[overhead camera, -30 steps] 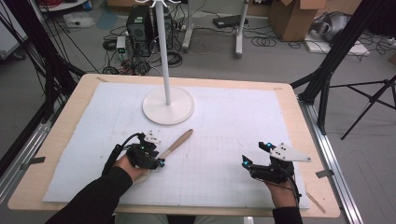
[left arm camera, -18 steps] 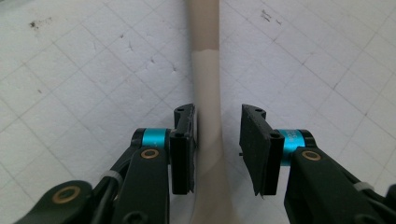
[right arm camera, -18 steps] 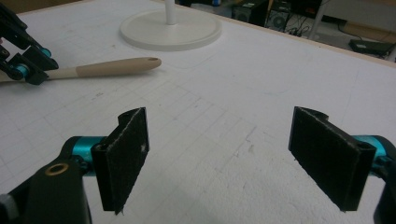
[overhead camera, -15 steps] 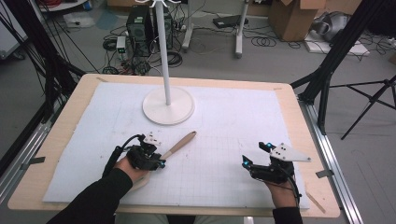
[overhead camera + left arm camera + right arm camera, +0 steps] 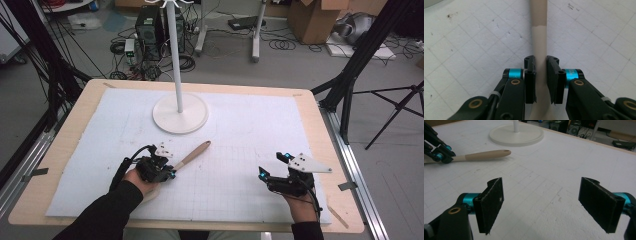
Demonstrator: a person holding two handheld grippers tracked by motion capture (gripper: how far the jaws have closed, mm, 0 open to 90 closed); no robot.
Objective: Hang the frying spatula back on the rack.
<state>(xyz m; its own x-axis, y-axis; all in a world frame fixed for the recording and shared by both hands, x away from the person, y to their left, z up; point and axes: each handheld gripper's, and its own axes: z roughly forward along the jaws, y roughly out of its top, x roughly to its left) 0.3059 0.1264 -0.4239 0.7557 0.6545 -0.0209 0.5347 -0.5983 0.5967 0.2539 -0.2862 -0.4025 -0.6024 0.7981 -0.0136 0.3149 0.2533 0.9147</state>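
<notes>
A utensil (image 5: 192, 154) with a light wooden handle and a cream neck lies slanted on the white mat (image 5: 240, 130). My left gripper (image 5: 167, 172) is shut on its cream neck (image 5: 539, 37), both pads pressed against it, after the jaws have just been closing. In the left gripper view my left gripper (image 5: 540, 67) holds the stem upright between its jaws. The utensil's head is hidden behind the hand. My right gripper (image 5: 262, 175) rests at the front right of the mat. Seen from its own camera, my right gripper (image 5: 541, 200) stands open with nothing between its pads, and the utensil (image 5: 484, 155) lies far to its left.
A white pole stand with a round base (image 5: 180, 112) stands at the back middle of the mat. The wooden table edge (image 5: 345, 220) frames the mat. Cables, a computer tower and tripod legs crowd the floor beyond.
The left jaws have closed onto the utensil's neck, and the handle's far end has shifted slightly to the right. Both hands have stayed where they were.
</notes>
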